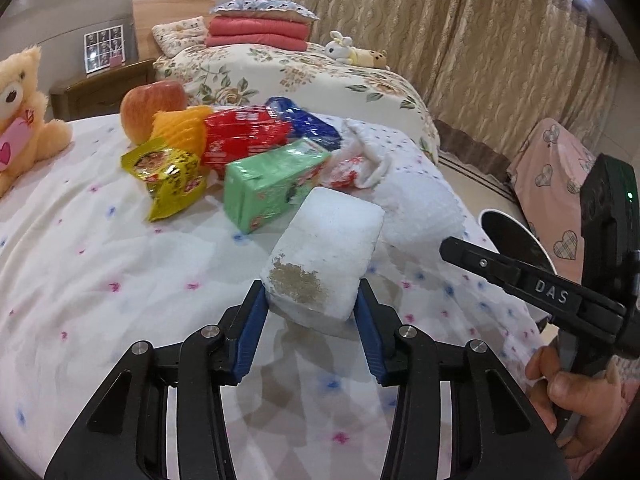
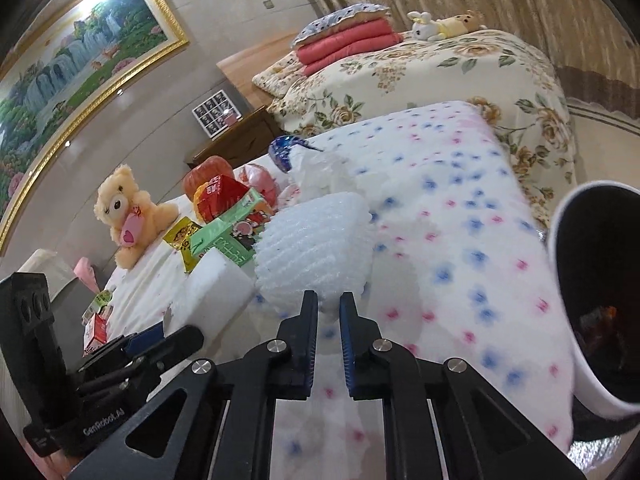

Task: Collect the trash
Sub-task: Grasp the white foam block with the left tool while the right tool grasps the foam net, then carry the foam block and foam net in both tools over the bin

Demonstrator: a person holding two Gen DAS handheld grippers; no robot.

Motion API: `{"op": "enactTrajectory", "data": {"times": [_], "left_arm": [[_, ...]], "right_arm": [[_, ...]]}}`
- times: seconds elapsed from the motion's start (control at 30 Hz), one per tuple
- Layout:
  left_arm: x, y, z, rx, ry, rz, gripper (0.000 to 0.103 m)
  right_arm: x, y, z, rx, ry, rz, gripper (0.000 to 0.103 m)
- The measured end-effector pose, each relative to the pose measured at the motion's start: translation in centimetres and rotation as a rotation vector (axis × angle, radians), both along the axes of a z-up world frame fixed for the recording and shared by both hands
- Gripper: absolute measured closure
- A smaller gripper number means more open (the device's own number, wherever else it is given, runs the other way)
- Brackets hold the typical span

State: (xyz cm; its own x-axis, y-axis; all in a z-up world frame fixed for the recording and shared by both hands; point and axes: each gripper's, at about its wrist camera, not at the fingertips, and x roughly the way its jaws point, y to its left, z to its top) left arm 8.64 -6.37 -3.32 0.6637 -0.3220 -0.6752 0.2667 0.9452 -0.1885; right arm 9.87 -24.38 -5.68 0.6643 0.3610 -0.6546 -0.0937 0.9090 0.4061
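On the white bedspread dotted with pink and blue flowers point(image 1: 100, 240), a heap of litter lies along the bed, and the white-rimmed black waste bin point(image 2: 596, 300) stands off the bed's edge, on the right hand's side, so both loads must travel that way. Largest of the two pieces in hand is the white rectangular foam block with a brown stain on its near face point(image 1: 324, 256): its long axis runs away from the left gripper point(image 1: 312, 304), whose blue pads are clamped on its near end, one on each side. Beside it, touching or nearly so, sits the white netted foam fruit sleeve point(image 2: 316, 248), straight ahead of the right gripper point(image 2: 329, 308), whose jaws are nearly together and appear to pinch the sleeve's lower edge. The right hand is nearer the bin, so I judge it should go first.
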Motion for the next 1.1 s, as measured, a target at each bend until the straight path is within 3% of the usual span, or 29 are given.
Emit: {"op": "enactTrajectory", "data": {"times": [1.1], "left_arm": [[-1.5,-13.4,1.4,0.049,-0.031,-0.261,0.060]], "right_arm": [[-8.6,-12.7,1.0,0.010,-0.021,-0.305,0.093]]}}
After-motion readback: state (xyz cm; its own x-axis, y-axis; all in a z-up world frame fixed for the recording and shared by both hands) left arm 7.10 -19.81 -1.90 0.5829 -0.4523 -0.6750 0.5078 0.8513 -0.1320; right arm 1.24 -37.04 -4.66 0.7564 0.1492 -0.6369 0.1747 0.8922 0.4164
